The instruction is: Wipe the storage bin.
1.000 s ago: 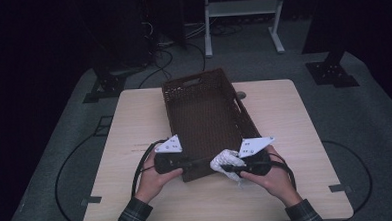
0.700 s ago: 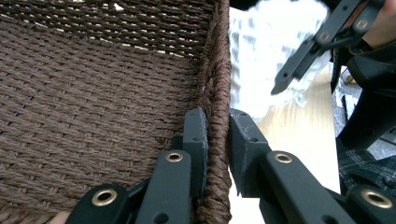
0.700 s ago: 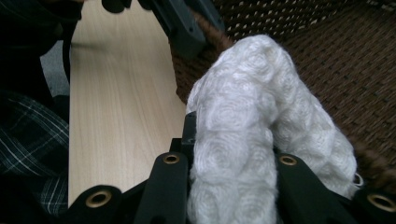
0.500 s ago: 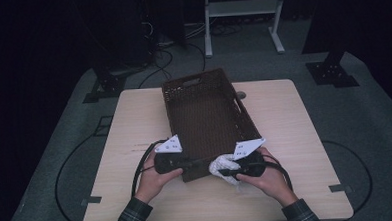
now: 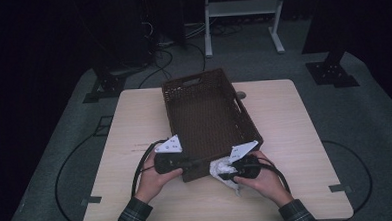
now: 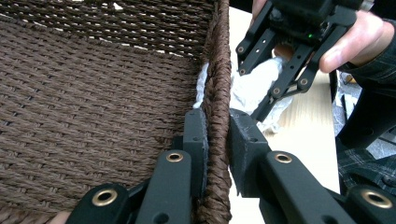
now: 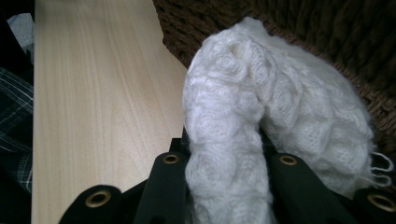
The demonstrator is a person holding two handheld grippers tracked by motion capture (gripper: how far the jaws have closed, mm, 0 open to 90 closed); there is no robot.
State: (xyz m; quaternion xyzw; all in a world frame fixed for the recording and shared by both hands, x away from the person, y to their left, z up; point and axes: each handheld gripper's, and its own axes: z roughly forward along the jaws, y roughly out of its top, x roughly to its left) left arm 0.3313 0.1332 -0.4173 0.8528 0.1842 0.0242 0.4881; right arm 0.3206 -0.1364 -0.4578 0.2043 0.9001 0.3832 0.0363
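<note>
A brown wicker basket [image 5: 204, 115] stands in the middle of the light wooden table [image 5: 294, 116]. My left gripper [image 5: 199, 163] is shut on the basket's near rim [image 6: 218, 60], one jaw inside the wall and one outside. My right gripper [image 5: 229, 175] is shut on a white knitted cloth [image 5: 219, 167] low beside the basket's near right corner. In the right gripper view the fluffy cloth [image 7: 261, 93] bulges up from between the jaws of the right gripper [image 7: 224, 149], against the basket's outer wall [image 7: 327, 37]. The left gripper view shows the right gripper [image 6: 252, 91] and its cloth [image 6: 266, 70] just beyond the rim.
Black cables loop from both grippers across the table's near part. Bare tabletop [image 7: 102, 93] lies beside the cloth. On the dark floor beyond the table stand equipment stands and a white frame [image 5: 239, 8].
My right gripper has sunk toward the table with the white cloth, edging closer to the basket's near right corner. The left gripper and the basket have kept still.
</note>
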